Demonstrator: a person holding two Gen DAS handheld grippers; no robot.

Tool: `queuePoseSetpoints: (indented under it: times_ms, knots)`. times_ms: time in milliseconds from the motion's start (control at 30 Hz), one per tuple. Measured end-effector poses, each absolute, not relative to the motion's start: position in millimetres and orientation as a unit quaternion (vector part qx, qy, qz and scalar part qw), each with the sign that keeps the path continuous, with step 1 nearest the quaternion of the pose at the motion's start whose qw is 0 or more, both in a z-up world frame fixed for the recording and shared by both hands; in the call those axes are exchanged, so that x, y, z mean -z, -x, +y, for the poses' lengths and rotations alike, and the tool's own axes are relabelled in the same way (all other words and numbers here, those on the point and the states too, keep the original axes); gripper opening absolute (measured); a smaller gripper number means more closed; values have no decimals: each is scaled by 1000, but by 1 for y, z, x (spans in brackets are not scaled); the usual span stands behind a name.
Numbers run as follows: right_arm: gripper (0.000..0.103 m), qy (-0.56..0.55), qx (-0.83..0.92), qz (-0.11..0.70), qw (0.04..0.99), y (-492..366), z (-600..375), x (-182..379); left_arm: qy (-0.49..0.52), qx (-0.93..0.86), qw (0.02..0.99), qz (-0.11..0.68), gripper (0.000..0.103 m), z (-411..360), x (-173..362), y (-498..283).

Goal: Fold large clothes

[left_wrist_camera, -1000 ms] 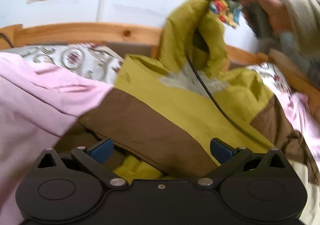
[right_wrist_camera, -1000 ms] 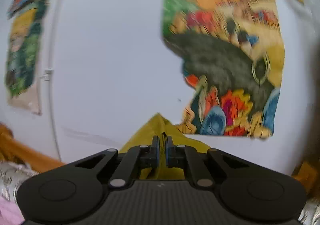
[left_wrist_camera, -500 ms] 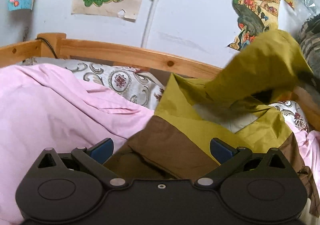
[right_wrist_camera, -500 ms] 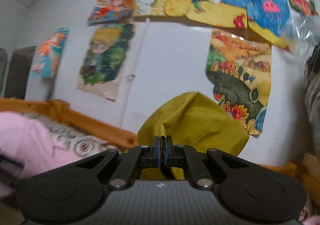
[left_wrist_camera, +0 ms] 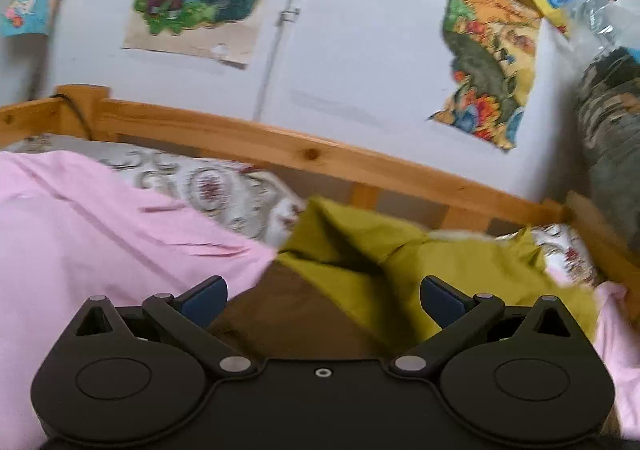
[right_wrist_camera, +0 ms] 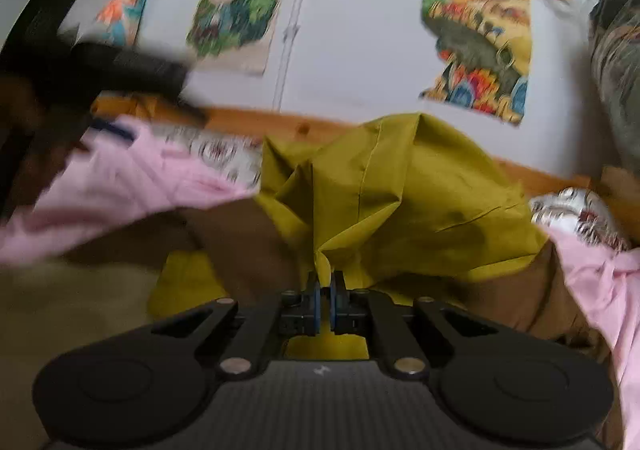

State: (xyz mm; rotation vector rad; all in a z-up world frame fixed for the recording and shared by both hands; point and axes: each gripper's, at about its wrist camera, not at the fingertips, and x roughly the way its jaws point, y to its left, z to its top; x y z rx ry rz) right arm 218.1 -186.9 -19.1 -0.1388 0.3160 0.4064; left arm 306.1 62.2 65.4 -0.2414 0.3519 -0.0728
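An olive-yellow and brown jacket (left_wrist_camera: pixel 400 274) lies crumpled on the bed, ahead of my left gripper (left_wrist_camera: pixel 322 296). That gripper is open, its blue pads spread wide over the brown panel with nothing pinched. My right gripper (right_wrist_camera: pixel 325 300) is shut on a bunched fold of the jacket's yellow cloth (right_wrist_camera: pixel 400 202), which billows up in front of it, low over the bed. The left gripper (right_wrist_camera: pixel 132 70) and the hand holding it show as a dark blur at the upper left of the right wrist view.
A pink sheet (left_wrist_camera: pixel 100 242) covers the bed's left side and shows again at the right (right_wrist_camera: pixel 600 282). A patterned pillow (left_wrist_camera: pixel 212 186) lies against the wooden bed rail (left_wrist_camera: pixel 320 154). Posters hang on the white wall (left_wrist_camera: pixel 352 50). A camouflage bundle (left_wrist_camera: pixel 612 130) sits at the far right.
The right gripper has swung down from high by the wall to just above the bed, still gripping the yellow cloth. The raised part of the jacket has dropped. The left gripper has lifted slightly.
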Motion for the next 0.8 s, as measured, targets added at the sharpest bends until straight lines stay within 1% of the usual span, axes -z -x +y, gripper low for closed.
queuePoseSetpoints:
  times_ms: [67,133,167,200,233,267,300,433,500,567,667,800]
  knots:
    - [6,71,-204,181,960,-222,-181,29,118,62,976,174,102,48,-65,-323]
    - [11,72,-208,210,953,-226,-178,33,99,80,976,178,102,30,-62,-344]
    - [16,65,-206,223,951,-226,-180,34,88,83,976,180,102,22,-59,-352]
    - [26,55,-212,232,948,-224,-185,32,78,87,976,184,102,15,-55,-362]
    - [33,51,-220,238,945,-220,-191,30,68,92,975,191,102,7,-50,-372]
    - [44,52,-224,238,944,-214,-198,27,58,95,973,202,102,0,-44,-382]
    - [50,56,-226,236,943,-208,-206,22,51,94,971,212,102,-7,-37,-390]
    - [57,55,-204,209,955,-192,-244,-3,17,94,959,268,102,-27,-2,-411]
    - [66,58,-175,182,966,-200,-262,-17,-2,89,953,289,102,-31,14,-414]
    - [69,82,-151,161,972,-224,-271,-28,-8,82,952,295,102,-30,24,-413]
    - [70,100,-134,134,977,-278,-274,-31,-12,83,953,291,102,-26,32,-410]
    - [69,119,-99,116,981,-367,-261,-16,-36,81,955,282,102,-30,36,-408]
